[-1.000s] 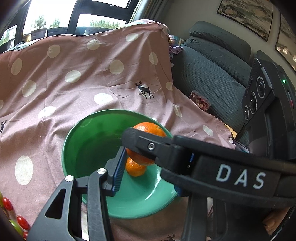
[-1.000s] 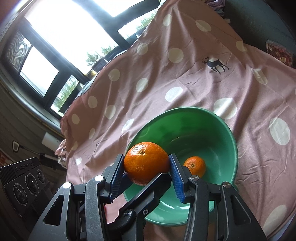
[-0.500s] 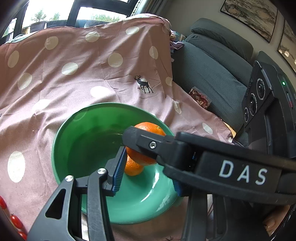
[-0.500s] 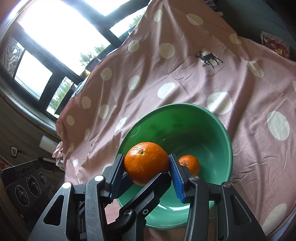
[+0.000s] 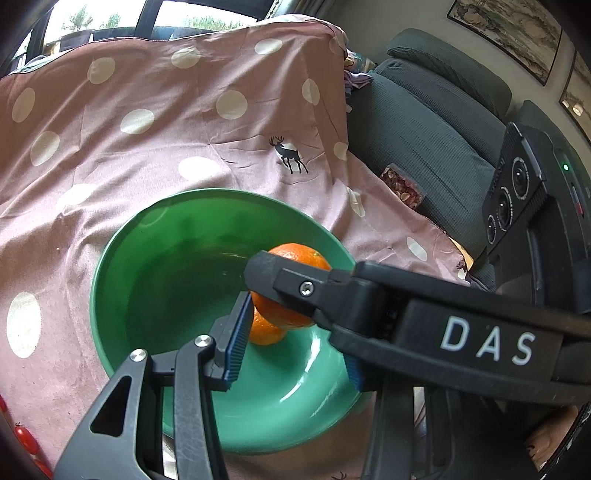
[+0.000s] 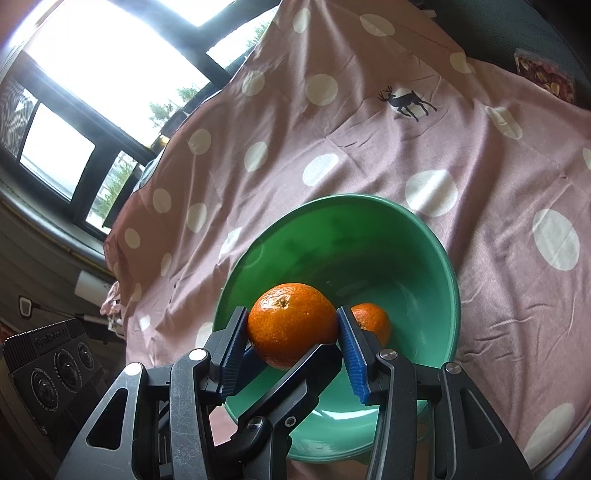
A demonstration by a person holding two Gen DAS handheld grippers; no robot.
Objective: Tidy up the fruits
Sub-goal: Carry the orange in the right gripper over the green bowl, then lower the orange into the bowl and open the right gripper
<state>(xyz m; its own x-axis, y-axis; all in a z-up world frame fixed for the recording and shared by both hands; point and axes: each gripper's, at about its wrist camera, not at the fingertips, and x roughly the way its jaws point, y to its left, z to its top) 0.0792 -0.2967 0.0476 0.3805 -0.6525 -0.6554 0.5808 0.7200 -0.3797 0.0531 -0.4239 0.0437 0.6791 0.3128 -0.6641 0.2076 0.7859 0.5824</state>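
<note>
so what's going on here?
A person is sorting fruit with two handheld grippers. The right gripper is clamped on a big orange and holds it over the near side of a green bowl on a spotted pink cloth. A smaller orange already sits in the bowl. The left gripper is crossed in close at the same orange; whether it grips it can't be told.

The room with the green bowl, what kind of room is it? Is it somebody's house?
Most likely a living room in a home. A grey sofa stands beside the spotted cloth, framed pictures hang on the wall, and big windows look out on trees.
</note>
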